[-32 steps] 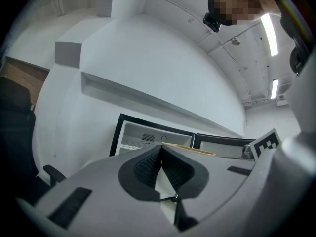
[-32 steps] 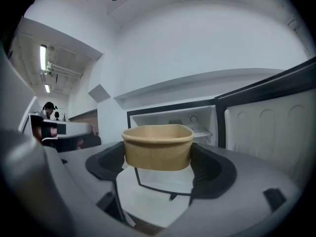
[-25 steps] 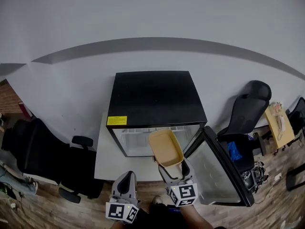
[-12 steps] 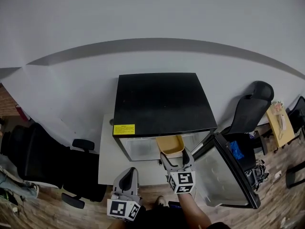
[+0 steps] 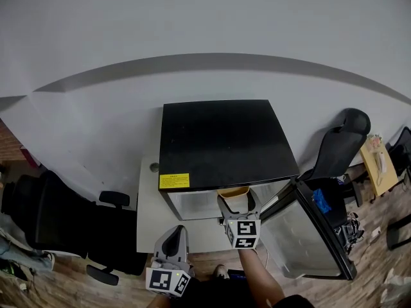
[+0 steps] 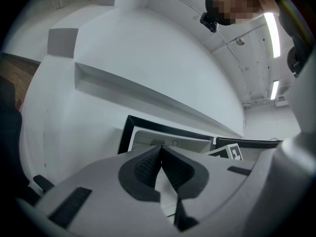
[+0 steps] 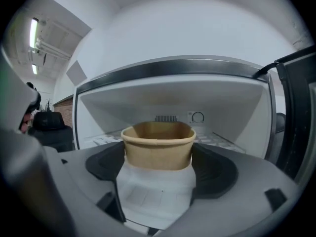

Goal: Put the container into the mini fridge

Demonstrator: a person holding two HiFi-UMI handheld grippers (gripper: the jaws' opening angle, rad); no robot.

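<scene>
Tan paper container (image 7: 158, 149), open-topped with rounded corners, is clamped by its sides between the two jaws of the right tool (image 5: 237, 204) at the mouth of the black-topped mini fridge (image 5: 225, 140). Seen from the head view, the far part of the container is tucked under the fridge's front edge, and only its near rim shows above the tool. The right gripper view looks straight into the white compartment, where a round dial (image 7: 197, 117) and a small slotted vent (image 7: 165, 118) sit on the back wall behind the container. Whether the container's base touches the white surface beneath it cannot be told.

The fridge door (image 5: 308, 236) stands swung open to the right. A yellow label (image 5: 174, 181) is stuck at the front left corner of the fridge's top. The fridge stands on a low white worktop (image 5: 149, 217) set against a pale wall.

The left tool (image 6: 160, 157) hangs back in front of the worktop, to the left of the right tool and nearer the person, with its dark ribbed pads pressed together and nothing between them (its marker cube (image 5: 168, 281) faces the head camera). One black office chair (image 5: 45, 217) stands at the left on the wooden floor (image 5: 128, 287), and another black chair (image 5: 340, 146) stands beyond the open door.
</scene>
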